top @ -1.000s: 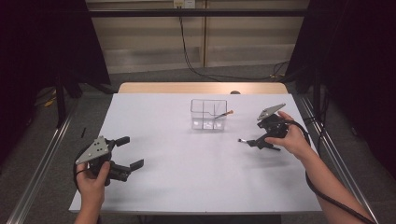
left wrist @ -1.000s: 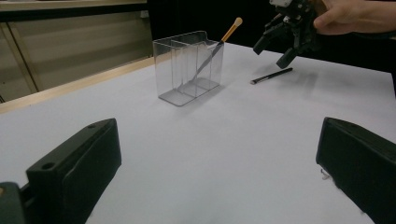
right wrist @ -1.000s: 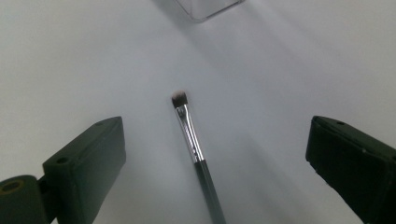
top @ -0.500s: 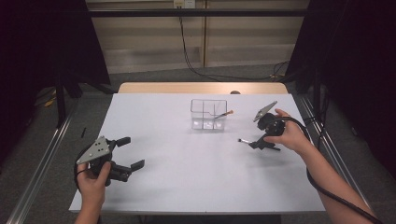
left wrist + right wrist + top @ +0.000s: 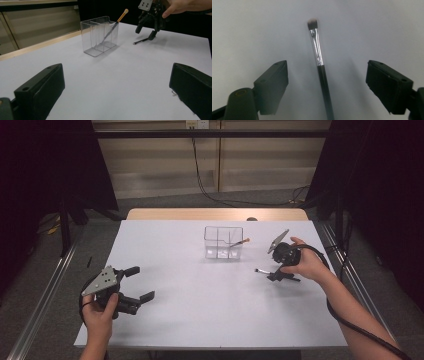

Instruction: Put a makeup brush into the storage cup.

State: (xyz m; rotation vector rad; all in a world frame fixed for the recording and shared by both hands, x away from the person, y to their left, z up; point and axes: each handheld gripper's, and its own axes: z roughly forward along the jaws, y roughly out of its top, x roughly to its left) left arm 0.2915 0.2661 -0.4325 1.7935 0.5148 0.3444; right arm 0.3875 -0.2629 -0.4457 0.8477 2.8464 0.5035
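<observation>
brush [image 5: 322, 72] with a black handle lay on the white table [image 5: 200, 310] between the spread fingers of the right gripper [image 5: 278, 270]. left gripper [image 5: 134, 296] hovered apart, fingers wide. clear organizer [image 5: 223, 242] held another brush [image 5: 115, 23]; no writing was legible.

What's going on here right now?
A person holds a hand-held gripper in each hand at a white table. The right hand-held gripper is open, jaws either side of a black brush lying flat on the table, not yet gripped. A clear organizer already holds one orange-handled brush, leaning in it. The left hand-held gripper is open and away from both.
</observation>
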